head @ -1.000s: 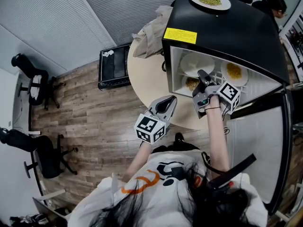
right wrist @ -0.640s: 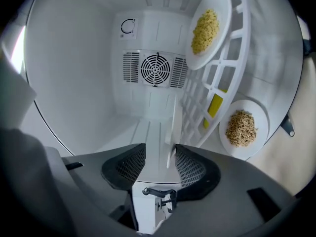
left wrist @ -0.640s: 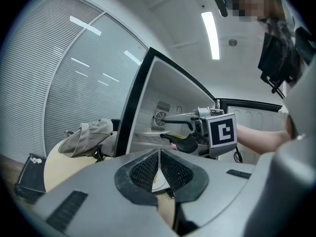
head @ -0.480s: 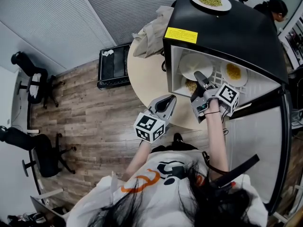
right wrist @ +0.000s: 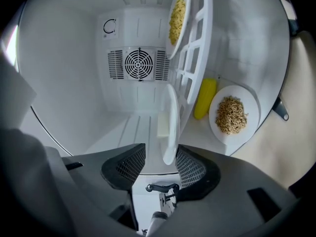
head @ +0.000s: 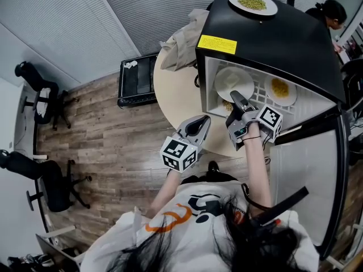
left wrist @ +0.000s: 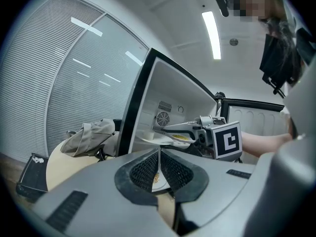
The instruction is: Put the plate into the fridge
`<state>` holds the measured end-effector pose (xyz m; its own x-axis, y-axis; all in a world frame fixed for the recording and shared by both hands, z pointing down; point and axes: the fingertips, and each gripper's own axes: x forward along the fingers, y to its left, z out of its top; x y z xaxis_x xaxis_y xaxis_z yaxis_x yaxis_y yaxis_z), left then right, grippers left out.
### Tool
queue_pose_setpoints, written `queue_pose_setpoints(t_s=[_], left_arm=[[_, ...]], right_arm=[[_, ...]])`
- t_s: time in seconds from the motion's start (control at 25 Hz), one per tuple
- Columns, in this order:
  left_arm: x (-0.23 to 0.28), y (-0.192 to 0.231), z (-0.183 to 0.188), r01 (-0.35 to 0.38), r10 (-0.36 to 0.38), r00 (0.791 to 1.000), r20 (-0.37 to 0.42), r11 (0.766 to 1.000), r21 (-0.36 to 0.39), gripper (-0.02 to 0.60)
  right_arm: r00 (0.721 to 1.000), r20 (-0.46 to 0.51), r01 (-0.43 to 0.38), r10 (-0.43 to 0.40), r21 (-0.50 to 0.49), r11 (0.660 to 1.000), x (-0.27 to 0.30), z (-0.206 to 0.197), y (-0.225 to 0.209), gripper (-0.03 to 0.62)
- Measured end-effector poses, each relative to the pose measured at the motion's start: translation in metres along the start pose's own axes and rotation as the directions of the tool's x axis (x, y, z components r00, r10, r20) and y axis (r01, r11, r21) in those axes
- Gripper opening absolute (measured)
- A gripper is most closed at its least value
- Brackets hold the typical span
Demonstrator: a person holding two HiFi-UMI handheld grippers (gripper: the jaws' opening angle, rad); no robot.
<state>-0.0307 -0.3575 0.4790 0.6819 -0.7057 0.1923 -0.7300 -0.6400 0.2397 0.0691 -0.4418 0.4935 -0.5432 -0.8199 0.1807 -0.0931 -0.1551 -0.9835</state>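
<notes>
The black fridge (head: 272, 35) stands open on a round table (head: 176, 92). An empty white plate (head: 233, 81) rests on its white wire shelf (right wrist: 197, 58), next to a plate of yellow food (head: 281, 89). My right gripper (head: 235, 99) reaches into the opening. Its jaws have just been opening, and they stand open around the empty plate's (right wrist: 170, 122) near rim without pressing it. In its own view the right gripper (right wrist: 160, 164) sees the plate edge-on. My left gripper (head: 198, 122) hangs shut and empty before the fridge, and the left gripper (left wrist: 159, 157) looks in at it.
A plate of noodles (right wrist: 233, 115) and a yellow item (right wrist: 205, 98) lie on the fridge floor. A plate of green food (head: 252, 3) sits on top. The fridge door (head: 306, 180) stands open at right. A grey bag (head: 178, 41) is on the table, a black case (head: 136, 81) on the floor.
The right gripper's jaws have opened off the white plate, which stays on the shelf. The gripper has shifted slightly left. The left gripper has not moved.
</notes>
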Motion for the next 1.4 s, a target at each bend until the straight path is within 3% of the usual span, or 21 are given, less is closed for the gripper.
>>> queue_pose_setpoints(t_s=[1.0,1.12,1.24,1.4], left_arm=[[-0.006,-0.004,0.001,0.033,-0.033,0.999,0.008,0.999,0.003,0.012],[-0.011,-0.008,0.000,0.040,-0.040,0.999,0.008,0.999,0.008,0.012],[-0.019,-0.013,0.001,0.047,-0.047,0.999,0.009,0.999,0.013,0.012],[-0.031,-0.019,0.000,0.057,-0.057,0.998,0.008,0.998,0.020,0.012]], right_arm=[[0.995,-0.014,0.098,-0.099,-0.072,0.993,-0.034,-0.020,-0.030,0.189],[0.995,-0.009,0.097,-0.099,-0.095,0.991,-0.041,-0.027,-0.031,0.157],[0.994,-0.005,0.107,-0.109,-0.128,0.986,-0.048,-0.035,-0.030,0.081],[0.995,-0.018,0.096,-0.102,-0.220,0.971,-0.056,-0.054,-0.022,0.051]])
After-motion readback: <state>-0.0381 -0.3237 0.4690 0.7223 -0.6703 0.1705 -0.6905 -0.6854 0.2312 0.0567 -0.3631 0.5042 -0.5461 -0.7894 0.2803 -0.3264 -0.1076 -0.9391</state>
